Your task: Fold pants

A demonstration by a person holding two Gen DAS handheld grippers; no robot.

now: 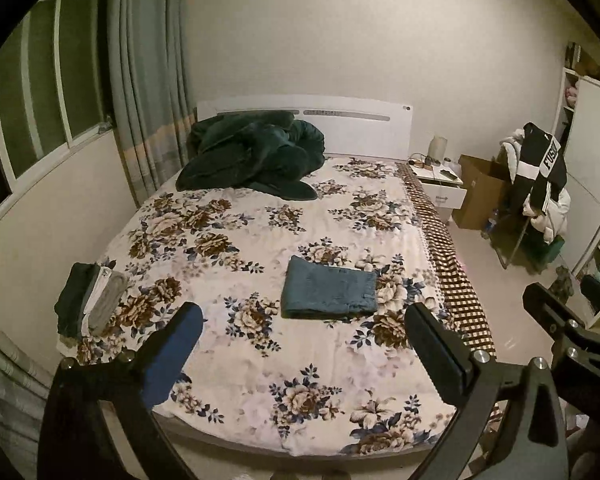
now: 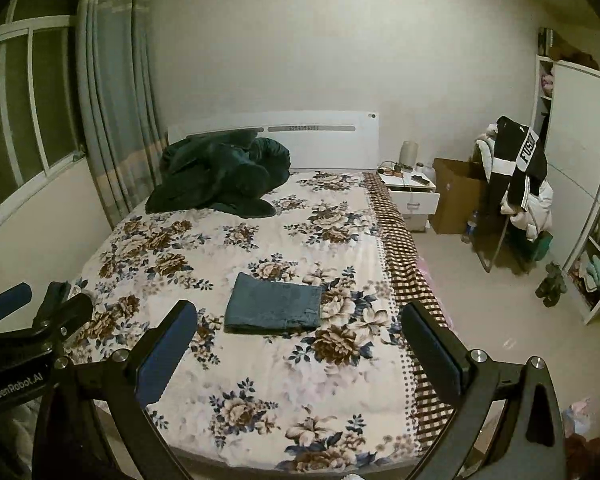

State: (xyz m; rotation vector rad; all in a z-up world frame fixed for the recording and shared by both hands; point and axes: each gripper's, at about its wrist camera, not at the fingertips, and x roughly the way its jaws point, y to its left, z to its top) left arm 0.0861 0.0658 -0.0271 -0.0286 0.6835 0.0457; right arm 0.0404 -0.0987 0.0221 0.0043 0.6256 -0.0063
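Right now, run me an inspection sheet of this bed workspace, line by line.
Surface: floral-print bedspread, flat.
Job's things: blue denim pants, folded into a neat rectangle, lying mid-bed.
Clutter: dark green crumpled blanket by the headboard; small stack of folded clothes at the left edge.
Tongs: left tongs open, empty; right tongs open, empty.
Cables: cords on white nightstand.
Surroundings: clothes-draped chair, cardboard box.

Pants (image 1: 329, 294): one pair, blue denim, folded into a compact flat rectangle of several layers. The thick folded edge faces the foot of the bed; a stitched seam or hem shows along the right-hand end. Lies flat on the floral bedspread (image 1: 228, 248), in the near half, slightly right of centre, clear of both grippers.
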